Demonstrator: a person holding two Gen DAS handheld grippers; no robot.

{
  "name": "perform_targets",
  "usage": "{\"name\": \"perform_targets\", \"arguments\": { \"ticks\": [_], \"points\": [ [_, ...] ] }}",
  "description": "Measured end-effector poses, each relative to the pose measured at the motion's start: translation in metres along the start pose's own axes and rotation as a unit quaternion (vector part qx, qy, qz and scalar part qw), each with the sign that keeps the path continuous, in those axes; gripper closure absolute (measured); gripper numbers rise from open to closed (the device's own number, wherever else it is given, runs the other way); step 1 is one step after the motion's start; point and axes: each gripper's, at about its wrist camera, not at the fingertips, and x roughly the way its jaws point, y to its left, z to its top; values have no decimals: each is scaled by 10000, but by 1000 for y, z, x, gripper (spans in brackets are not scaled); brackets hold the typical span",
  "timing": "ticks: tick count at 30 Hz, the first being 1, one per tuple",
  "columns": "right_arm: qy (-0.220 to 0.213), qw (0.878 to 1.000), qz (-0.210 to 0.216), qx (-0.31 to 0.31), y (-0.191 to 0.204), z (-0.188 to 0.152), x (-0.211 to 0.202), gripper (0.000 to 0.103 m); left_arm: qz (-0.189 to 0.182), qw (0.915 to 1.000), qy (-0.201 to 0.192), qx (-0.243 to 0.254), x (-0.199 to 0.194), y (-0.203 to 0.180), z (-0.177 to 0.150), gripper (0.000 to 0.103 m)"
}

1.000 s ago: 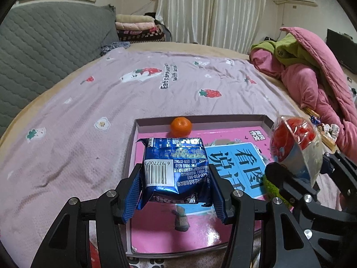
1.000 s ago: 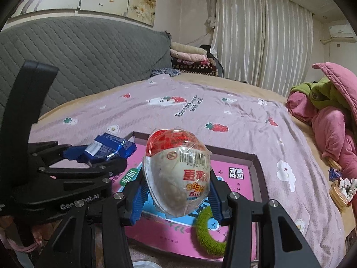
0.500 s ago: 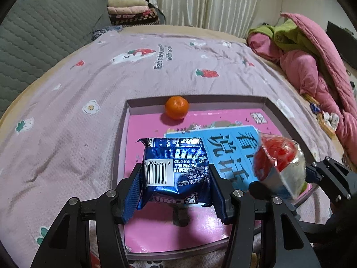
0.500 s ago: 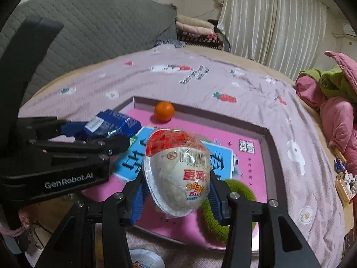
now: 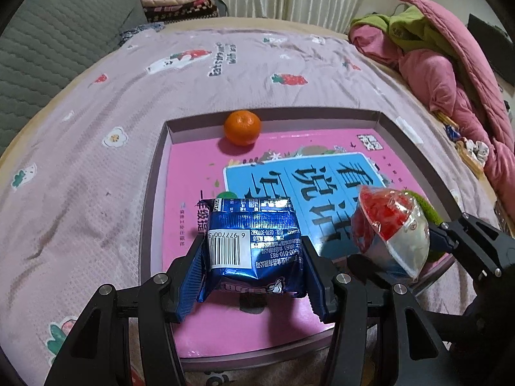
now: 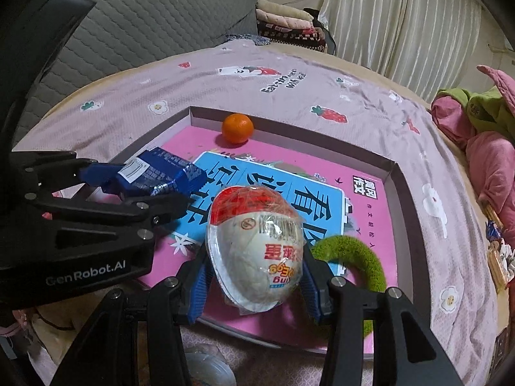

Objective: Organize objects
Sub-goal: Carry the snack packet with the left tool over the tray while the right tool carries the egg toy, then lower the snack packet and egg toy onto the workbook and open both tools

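Observation:
My left gripper (image 5: pixel 254 251) is shut on a blue foil snack packet (image 5: pixel 254 244), held over the near left part of a shallow box (image 5: pixel 154 173) lined with a pink and blue book cover. My right gripper (image 6: pixel 257 257) is shut on an egg-shaped packet in clear wrap (image 6: pixel 257 247), white with a red top, over the box's near edge. That egg-shaped packet (image 5: pixel 389 225) also shows at the right of the left wrist view, and the blue packet (image 6: pixel 157 173) at the left of the right wrist view. An orange (image 5: pixel 242 127) lies at the box's far wall. A green fuzzy ring (image 6: pixel 357 257) lies in the box behind the egg packet.
The box lies on a bed with a mauve strawberry-print sheet (image 5: pixel 96 148). A grey quilted headboard (image 5: pixel 48 41) stands at the left. Pink and green bedding (image 5: pixel 450 74) is heaped at the right. Folded blankets (image 5: pixel 177 0) and curtains are at the back.
Both grippers have sunk and tipped further down over the box, each keeping its packet. The box and the orange now show more from above.

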Motion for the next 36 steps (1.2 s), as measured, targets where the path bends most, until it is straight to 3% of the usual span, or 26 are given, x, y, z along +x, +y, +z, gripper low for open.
{"name": "perform_targets", "arguments": {
  "ticks": [17, 21, 23, 36],
  "points": [
    [108, 9997, 118, 202, -6, 0, 1, 54, -18, 9996, 251, -82, 6, 3, -4, 45],
    [85, 9998, 61, 163, -5, 0, 0, 47, 43, 9996, 275, -83, 6, 4, -6, 44],
    [67, 9999, 39, 116, -4, -1, -1, 43, 77, 9996, 264, -49, 4, 4, -6, 44],
    [-157, 9998, -98, -112, 0, -1, -12, 41, 86, 10000, 34, 14, -13, 2, -8, 43]
  ]
}}
